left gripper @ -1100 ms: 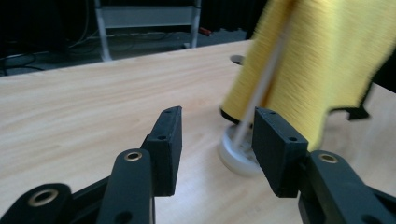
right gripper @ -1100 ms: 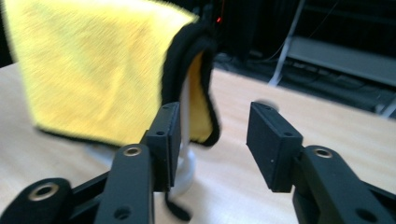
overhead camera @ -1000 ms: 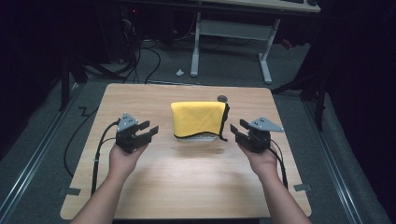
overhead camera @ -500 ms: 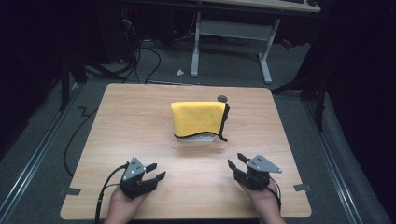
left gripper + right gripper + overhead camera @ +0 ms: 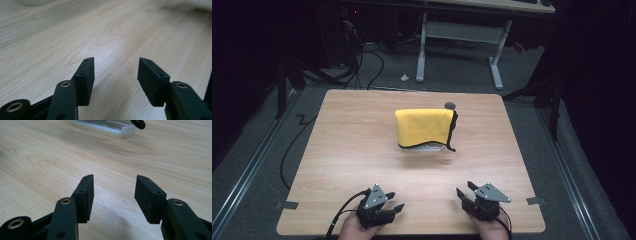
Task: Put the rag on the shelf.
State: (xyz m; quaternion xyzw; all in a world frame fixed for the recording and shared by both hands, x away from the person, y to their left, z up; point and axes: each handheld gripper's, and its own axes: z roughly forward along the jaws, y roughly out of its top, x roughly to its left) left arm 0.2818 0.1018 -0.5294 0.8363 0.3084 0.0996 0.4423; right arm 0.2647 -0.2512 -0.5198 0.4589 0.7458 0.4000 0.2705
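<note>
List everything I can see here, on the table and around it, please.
Cloth: one, yellow with a dark edge, draped over something at the middle of the table.
Object under the cloth: one, white, only its lower edge showing; what it is cannot be told.
Small round thing: one, dark grey, just behind the cloth.
Table: one, light wood.
Desk frame: one, white legs, on the floor beyond the table.
Cables: several, black, on the floor at the far left.
Left claw: one, black, near table edge, jaws open with nothing between them.
Right claw: one, black, near table edge, jaws open with nothing between them.
Hands: two, holding the claws at the bottom.
</note>
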